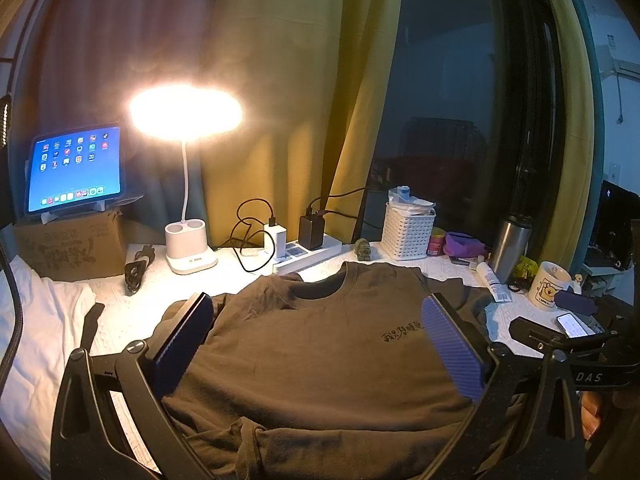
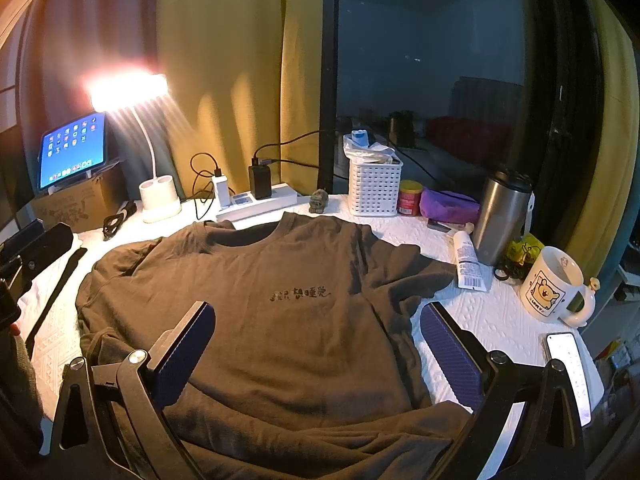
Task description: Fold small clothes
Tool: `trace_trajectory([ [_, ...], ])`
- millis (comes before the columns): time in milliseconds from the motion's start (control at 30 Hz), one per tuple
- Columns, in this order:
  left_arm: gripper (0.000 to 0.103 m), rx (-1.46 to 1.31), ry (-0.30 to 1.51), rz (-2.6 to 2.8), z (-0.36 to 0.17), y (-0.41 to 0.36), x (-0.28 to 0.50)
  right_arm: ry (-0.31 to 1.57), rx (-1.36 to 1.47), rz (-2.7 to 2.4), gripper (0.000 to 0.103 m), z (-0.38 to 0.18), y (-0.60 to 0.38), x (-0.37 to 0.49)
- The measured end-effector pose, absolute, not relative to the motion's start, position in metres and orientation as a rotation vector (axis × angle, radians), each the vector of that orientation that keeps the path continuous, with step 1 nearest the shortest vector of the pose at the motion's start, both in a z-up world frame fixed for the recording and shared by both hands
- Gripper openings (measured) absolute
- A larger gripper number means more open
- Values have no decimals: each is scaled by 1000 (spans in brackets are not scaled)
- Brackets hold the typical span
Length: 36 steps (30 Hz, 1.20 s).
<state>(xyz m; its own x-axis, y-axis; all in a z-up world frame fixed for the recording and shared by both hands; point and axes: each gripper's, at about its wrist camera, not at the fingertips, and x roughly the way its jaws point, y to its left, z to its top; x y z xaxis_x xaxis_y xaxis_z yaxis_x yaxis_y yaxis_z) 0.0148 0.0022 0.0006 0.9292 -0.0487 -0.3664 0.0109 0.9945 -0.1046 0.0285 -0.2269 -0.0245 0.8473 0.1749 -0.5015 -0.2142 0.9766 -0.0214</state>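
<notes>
the shirt (image 2: pixel 280 320) lies flat on the bench (image 2: pixel 492 320), front side up, with the collar pointing away toward the window and a small dark print on the chest. it is mostly spread out. both sleeves lie out to the sides, a bit wrinkled, and the near hem is bunched into some loose folds at the bench edge (this looks more like rumpling than a real fold).

the left gripper (image 1: pixel 320 344) hovers over the left half of the shirt with its fingers spread wide and nothing between them. the right gripper (image 2: pixel 316 352) is the same, fingers wide apart, empty, over the near right part of the shirt. i cannot tell if any fingertip touches the cloth.

so i judge the task is at its very start: the shirt is laid out, but no sleeve is folded in and the body is not doubled over. what is left is nearly all of it, folding in the sleeves and sides and then folding the body into a small packet.

around the shirt the bench is crowded: a lamp (image 2: pixel 156 200), a basket (image 2: pixel 374 190), a mug (image 2: pixel 554 284) and a phone (image 2: pixel 568 376) stand near the right sleeve, so there is little free room on that side.
</notes>
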Motion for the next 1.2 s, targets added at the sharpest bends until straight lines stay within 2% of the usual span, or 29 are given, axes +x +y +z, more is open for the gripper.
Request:
trace_trajectory([
  [1200,103,-97,379,-48,3,-3,15,530,-69,212,103,-27,-232,27],
])
